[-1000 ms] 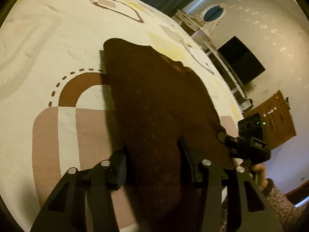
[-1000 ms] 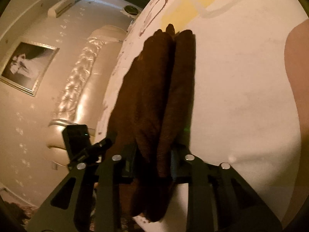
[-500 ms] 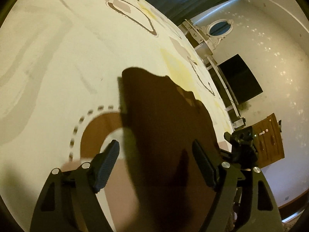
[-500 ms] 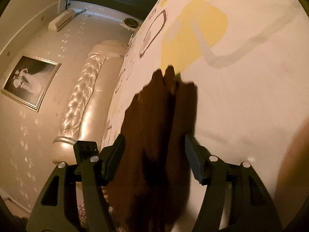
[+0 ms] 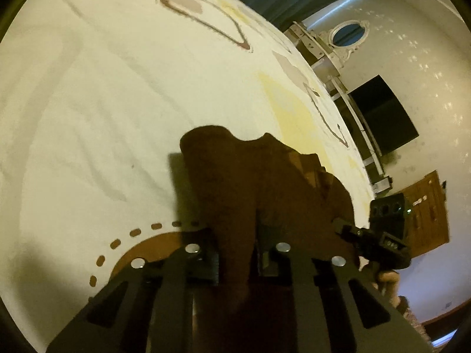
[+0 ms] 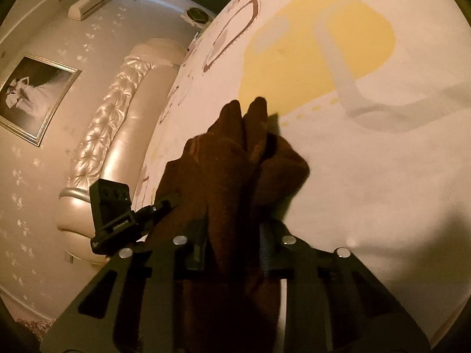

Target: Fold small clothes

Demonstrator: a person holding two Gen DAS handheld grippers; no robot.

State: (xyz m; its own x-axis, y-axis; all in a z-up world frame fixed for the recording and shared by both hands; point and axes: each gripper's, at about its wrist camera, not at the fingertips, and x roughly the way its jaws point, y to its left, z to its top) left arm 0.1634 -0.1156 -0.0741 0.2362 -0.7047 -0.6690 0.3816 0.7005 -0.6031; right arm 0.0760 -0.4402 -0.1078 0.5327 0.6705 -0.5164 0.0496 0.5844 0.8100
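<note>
In the left wrist view, the patterned bed sheet (image 5: pixel 112 94) fills the left side, cream with a brown arch and a dotted line near the lower left. At the bottom centre, the left tool (image 5: pixel 238 253) is pinched narrow on a bunched fold of the brown garment (image 5: pixel 265 188), which runs up from between its fingers and lies spread on the sheet beyond. Just right of the garment, the right tool (image 5: pixel 379 241) shows from the side with its black camera block above it, at the cloth's far edge near the edge of the bed. Beyond it stand a dark screen (image 5: pixel 382 117) and a wooden cabinet (image 5: pixel 426 206) against the wall.

In the right wrist view, a framed picture (image 6: pixel 32 94) hangs on the wall at far left, with the tufted headboard (image 6: pixel 117 108) next to it. The left tool (image 6: pixel 159 206) reaches in from the left and touches the garment's left edge. At centre, the right tool (image 6: pixel 232 241) is closed narrow on a thick gathered bundle of the brown garment (image 6: pixel 229 164), whose bunched tip rests on the bed by a yellow patch of the sheet (image 6: pixel 382 176), which covers the right side.
</note>
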